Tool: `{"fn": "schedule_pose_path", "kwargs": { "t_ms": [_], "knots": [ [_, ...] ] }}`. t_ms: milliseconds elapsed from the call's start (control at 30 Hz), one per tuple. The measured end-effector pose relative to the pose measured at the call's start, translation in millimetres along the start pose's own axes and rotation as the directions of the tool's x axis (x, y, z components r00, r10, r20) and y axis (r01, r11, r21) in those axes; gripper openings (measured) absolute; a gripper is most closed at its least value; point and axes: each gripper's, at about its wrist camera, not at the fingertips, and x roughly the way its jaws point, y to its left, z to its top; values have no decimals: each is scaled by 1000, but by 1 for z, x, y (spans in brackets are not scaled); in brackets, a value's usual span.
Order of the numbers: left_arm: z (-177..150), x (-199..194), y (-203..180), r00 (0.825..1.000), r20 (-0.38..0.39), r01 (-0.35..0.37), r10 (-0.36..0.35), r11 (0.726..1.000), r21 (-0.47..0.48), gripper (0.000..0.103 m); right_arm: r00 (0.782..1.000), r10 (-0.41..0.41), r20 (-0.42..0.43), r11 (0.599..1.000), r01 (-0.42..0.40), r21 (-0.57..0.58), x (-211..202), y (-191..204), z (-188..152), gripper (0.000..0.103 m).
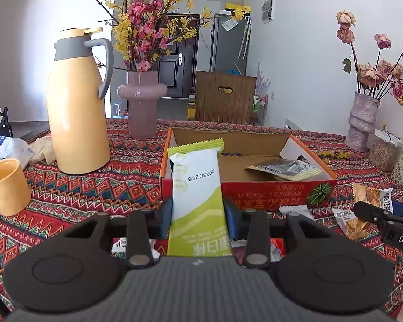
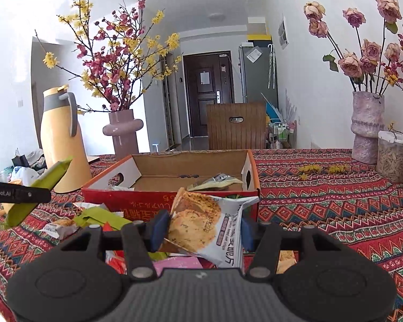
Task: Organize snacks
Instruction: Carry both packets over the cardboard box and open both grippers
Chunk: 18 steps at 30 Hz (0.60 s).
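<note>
My left gripper [image 1: 198, 212] is shut on a green and white snack bar [image 1: 197, 187], held upright just in front of the red cardboard box [image 1: 266, 193]; in the right wrist view the bar [image 2: 37, 190] sticks out at the far left. My right gripper [image 2: 201, 230] is shut on a white cracker packet [image 2: 201, 225] before the same box [image 2: 147, 201]. Inside the box lie a couple of snack packets [image 1: 287, 170] [image 2: 215, 183]. Loose snacks [image 2: 75, 222] lie on the patterned cloth near the box's front. The right gripper [image 1: 384, 220] shows at the left view's right edge with its packet [image 1: 362, 196].
A yellow thermos jug [image 1: 75, 107] and a pink vase of blossoms [image 1: 142, 102] stand left of the box, a yellow mug [image 1: 5, 187] nearer. At the right stand a rose vase [image 2: 368, 128] and a jar [image 2: 392, 155]. A wooden chair [image 2: 236, 126] is behind the table.
</note>
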Motion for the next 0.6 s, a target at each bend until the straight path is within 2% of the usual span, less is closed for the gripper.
{"fn": "schedule_pose_path", "kwargs": {
  "t_ms": [600],
  "knots": [
    [67,61,-4,998,62,-5,4,1000,23,40,998,7,60,999,-5,-36,81,9,72,54]
  ]
}}
